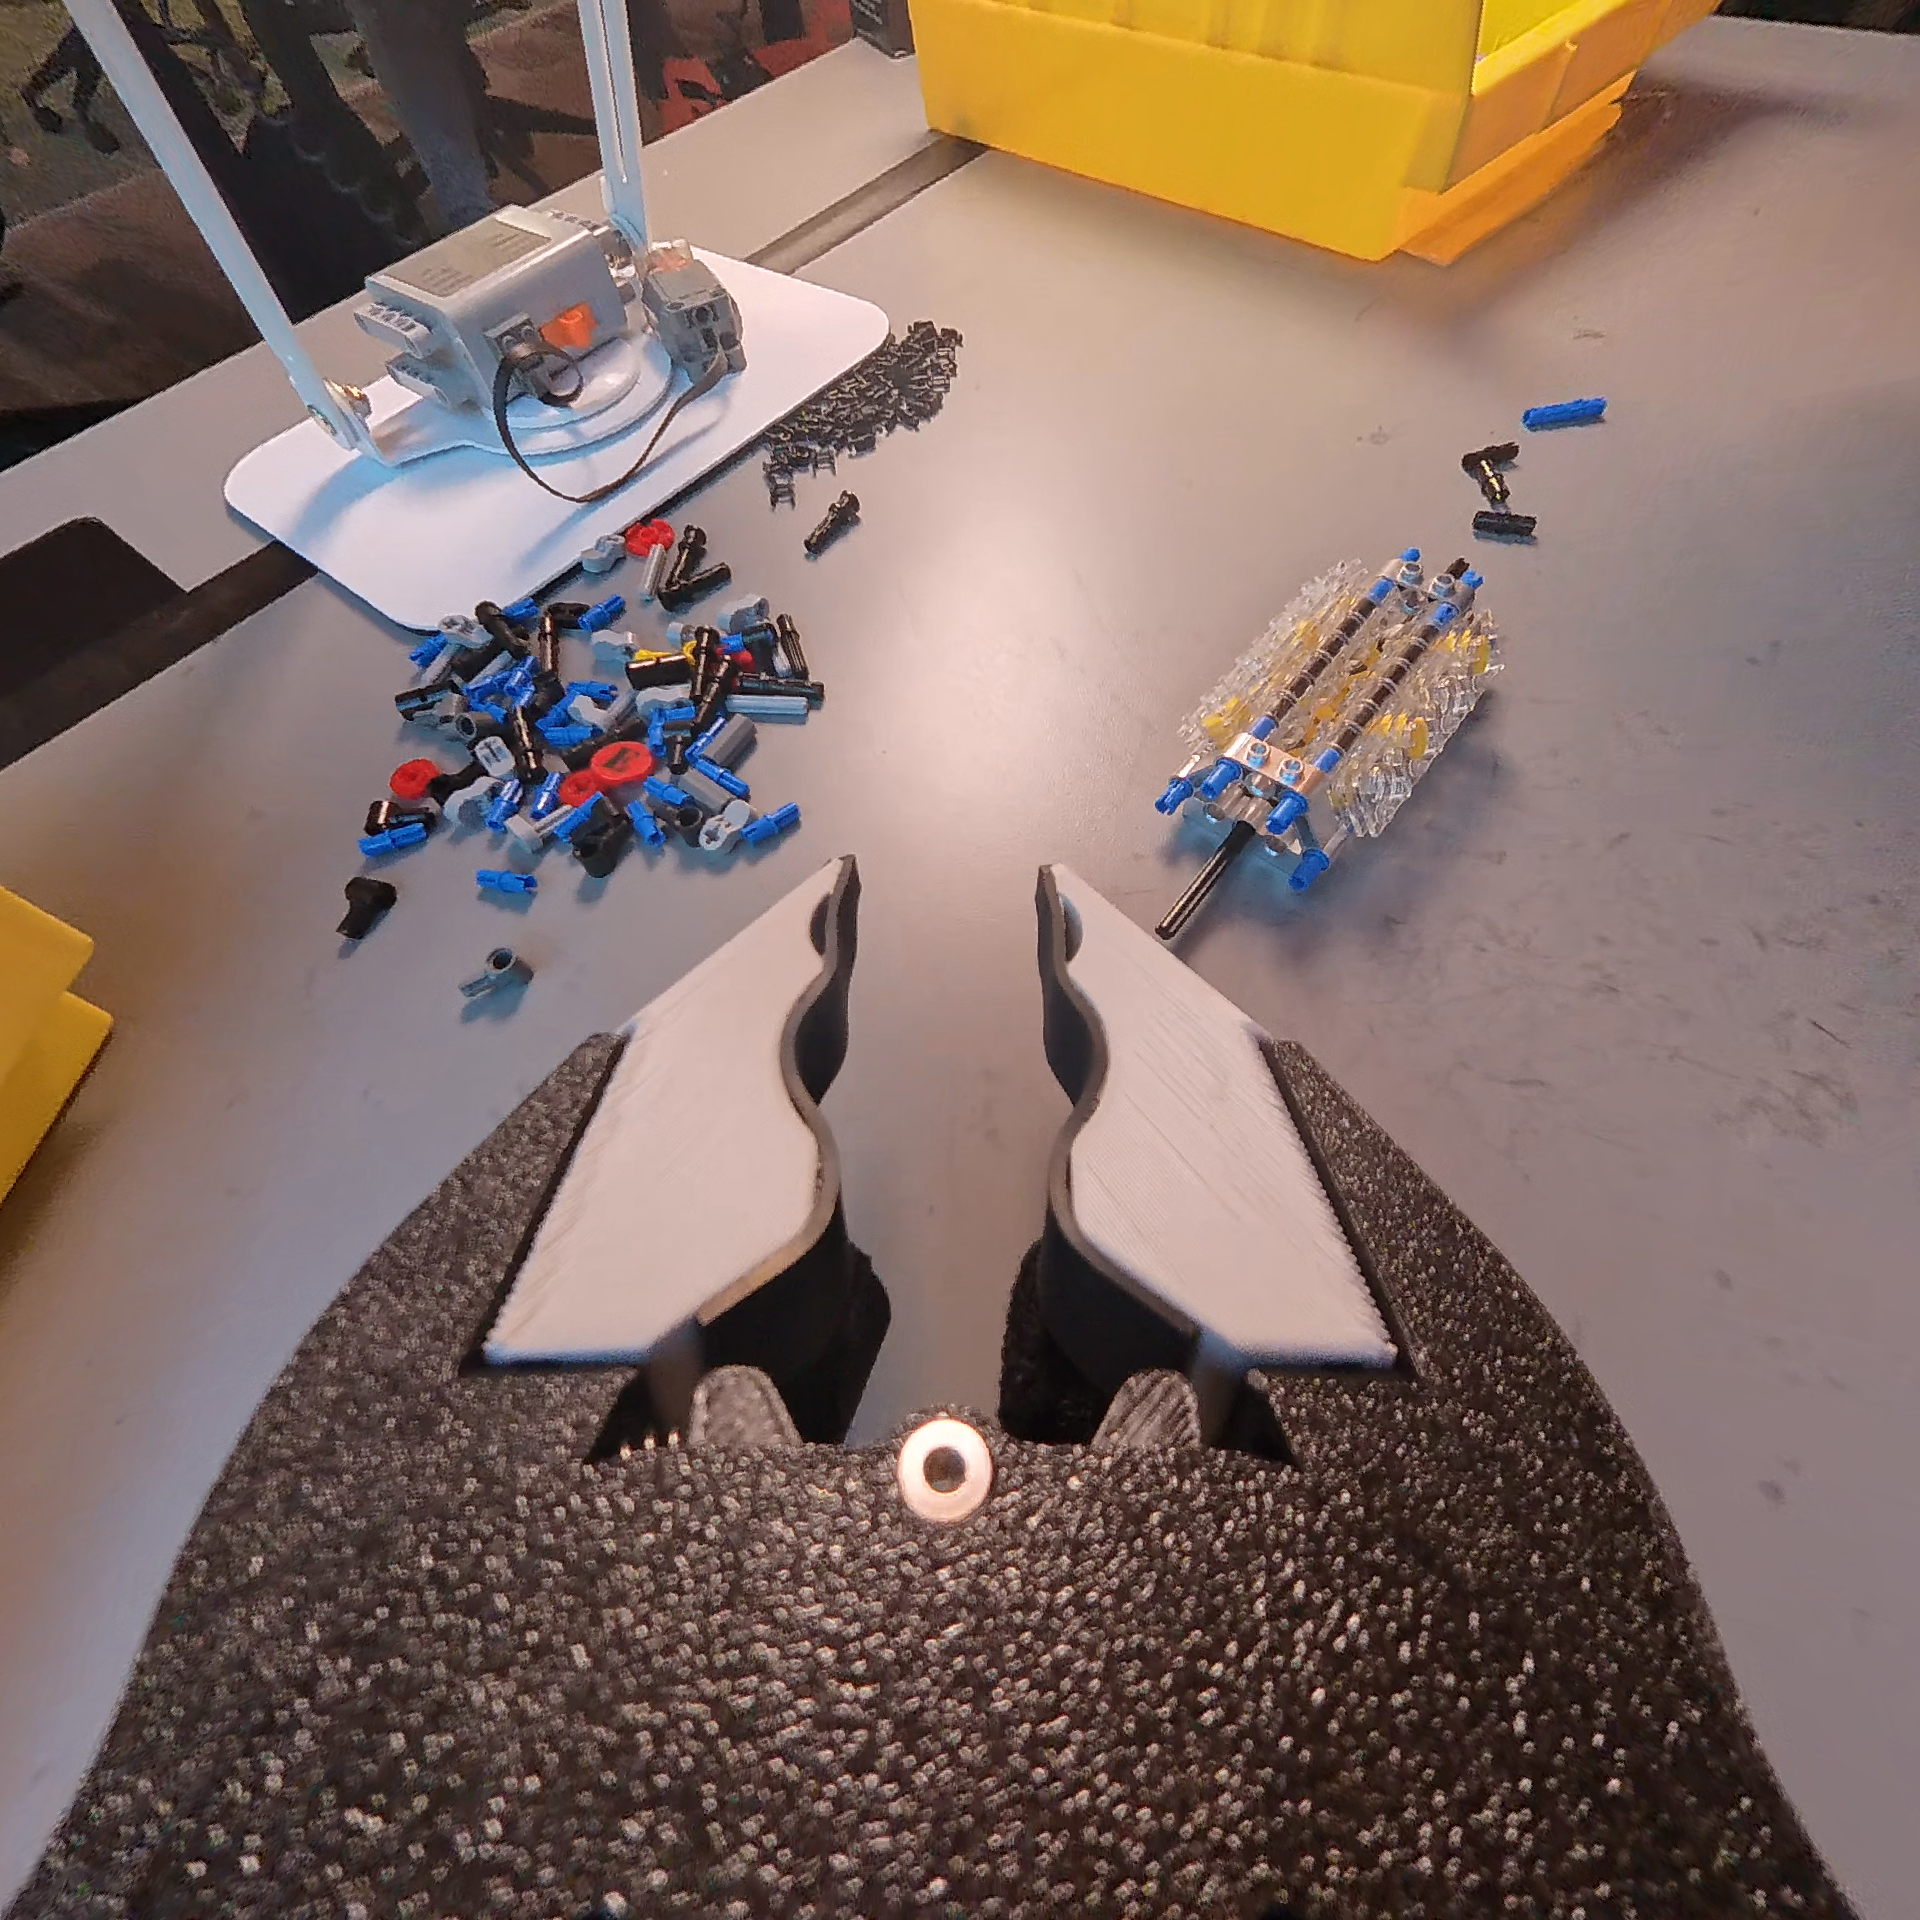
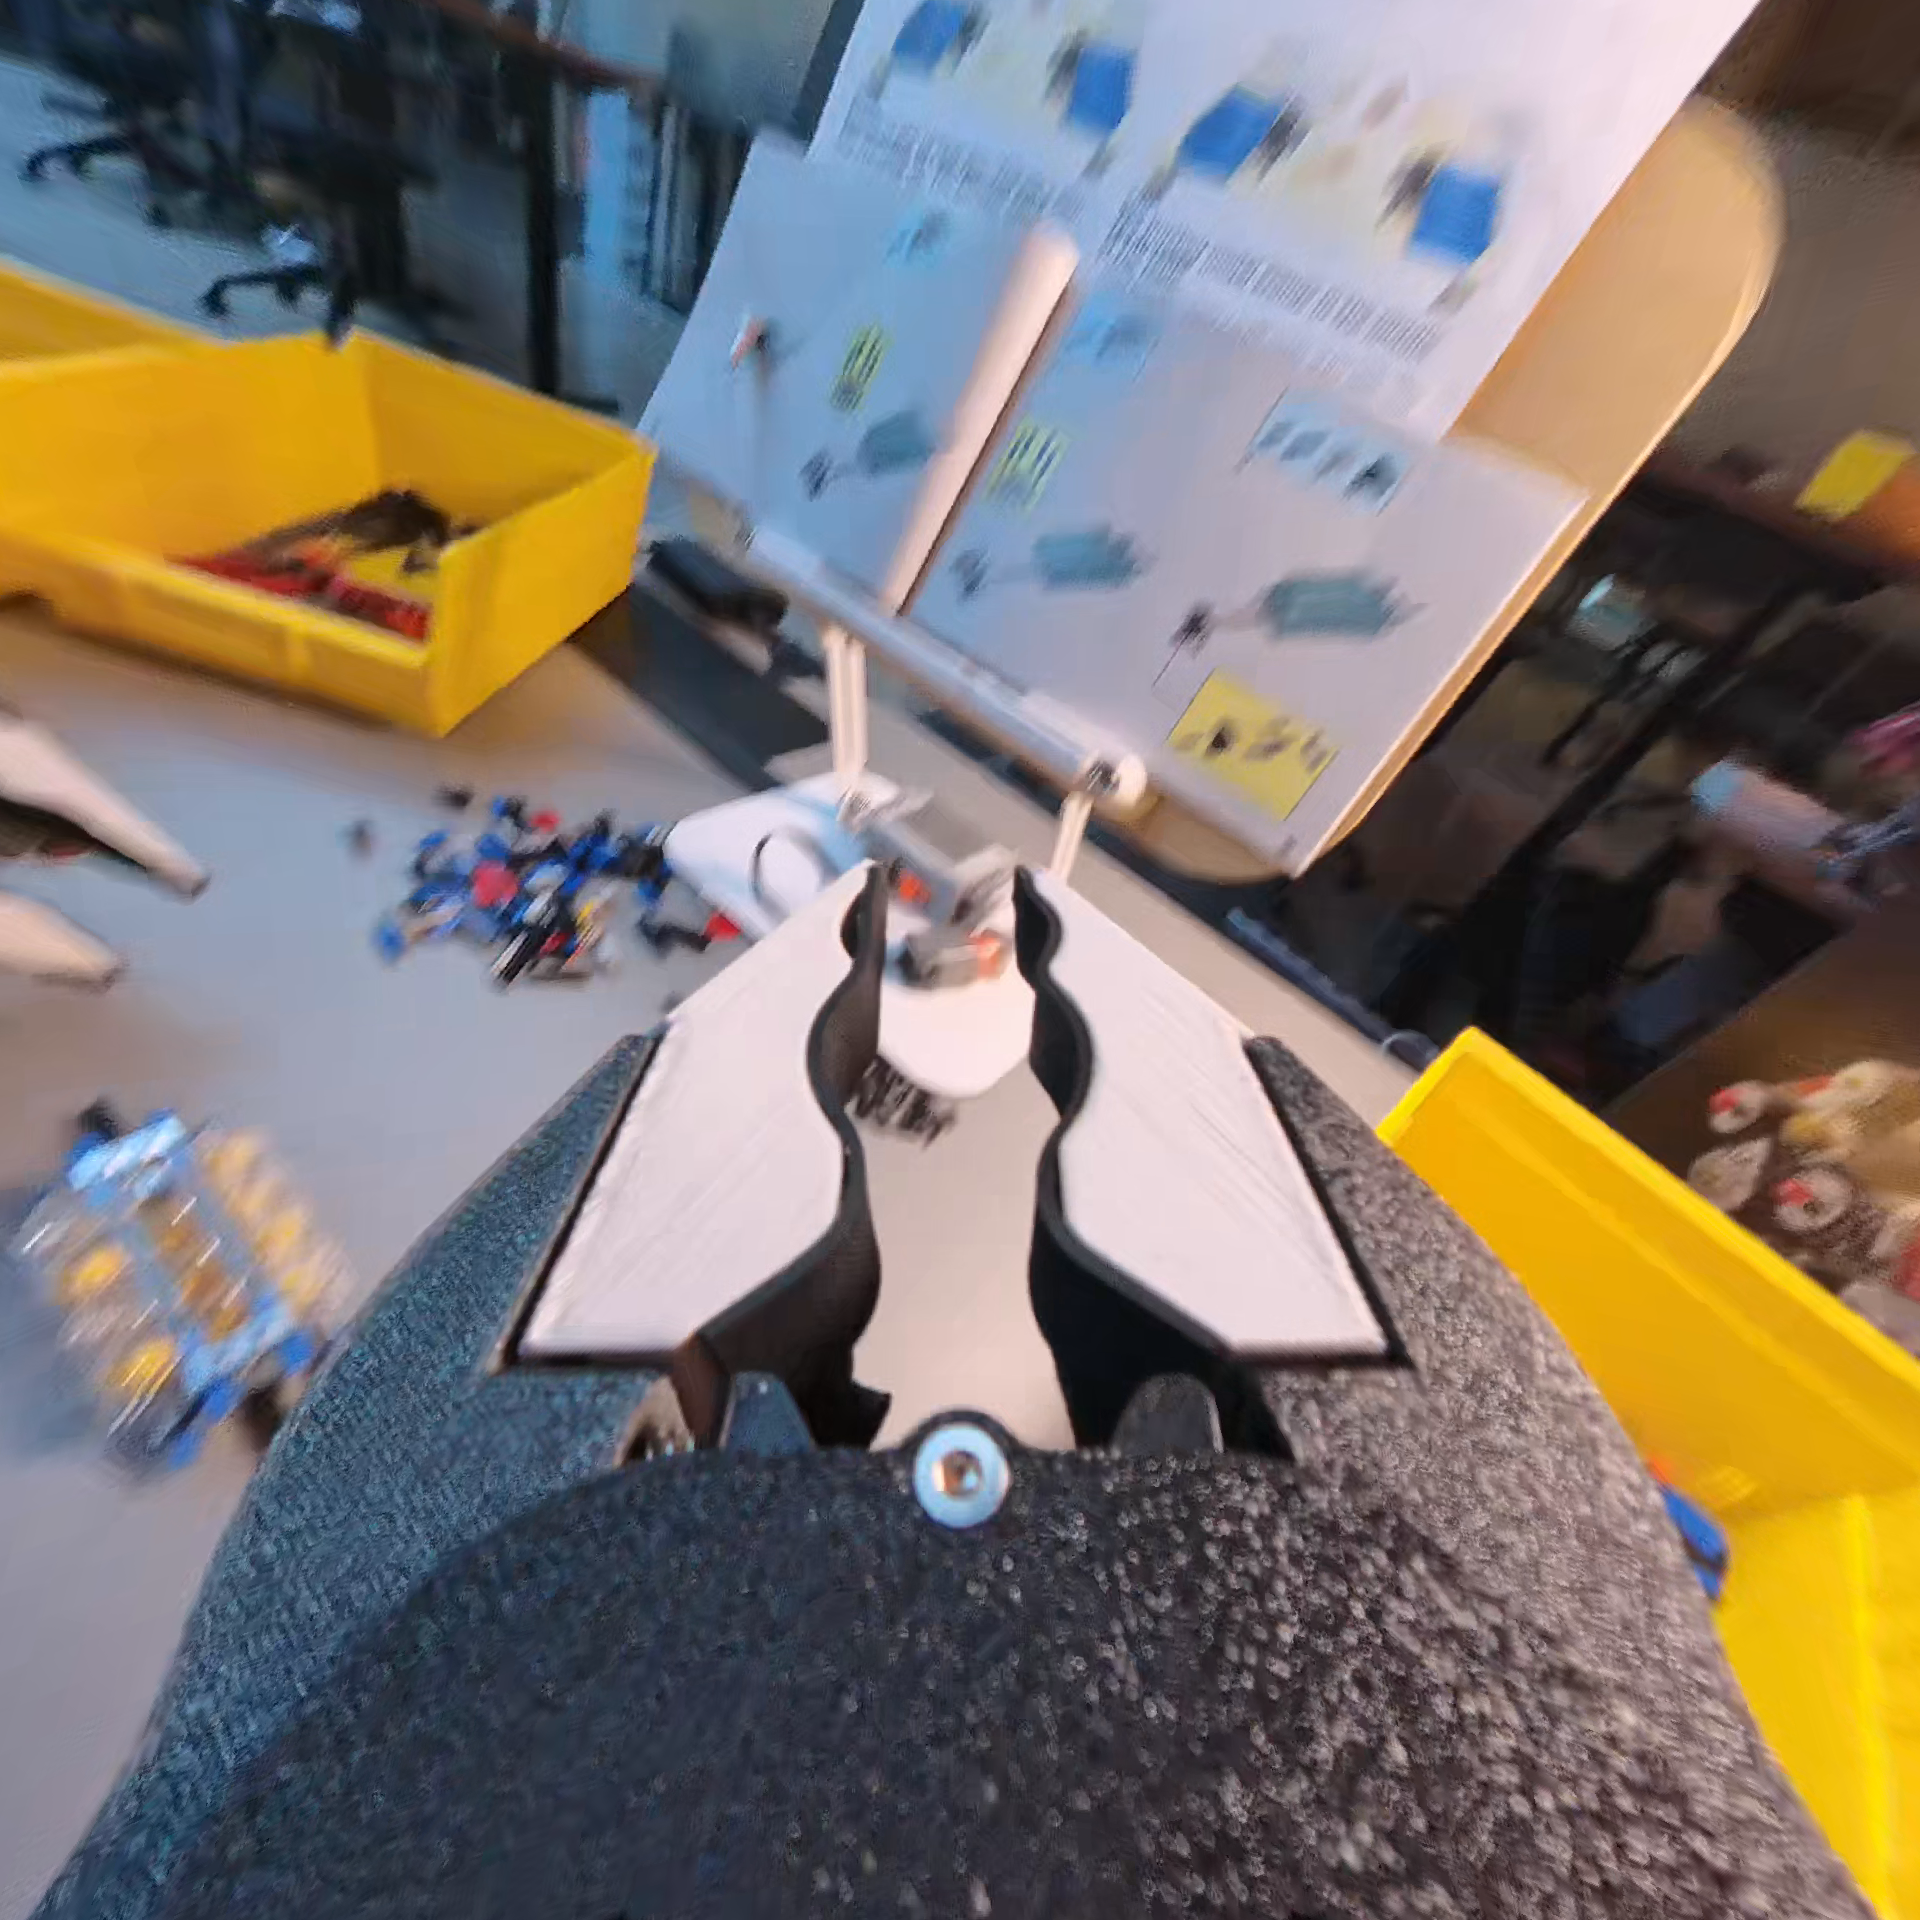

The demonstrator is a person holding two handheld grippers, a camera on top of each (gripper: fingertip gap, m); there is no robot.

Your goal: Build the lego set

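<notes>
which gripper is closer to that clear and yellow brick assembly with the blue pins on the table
Left. The left gripper hovers open just beside the assembly, near its black axle. The right gripper is farther off, aimed at the white stand.

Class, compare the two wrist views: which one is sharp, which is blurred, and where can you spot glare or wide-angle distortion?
Left wrist view: sharp; the loose pile of small parts is crisp, soft glare on the grey table, edges bowed by the lens. Right wrist view: motion-blurred; instruction sheet and yellow bin smeared, only the right gripper fairly clear.
</notes>
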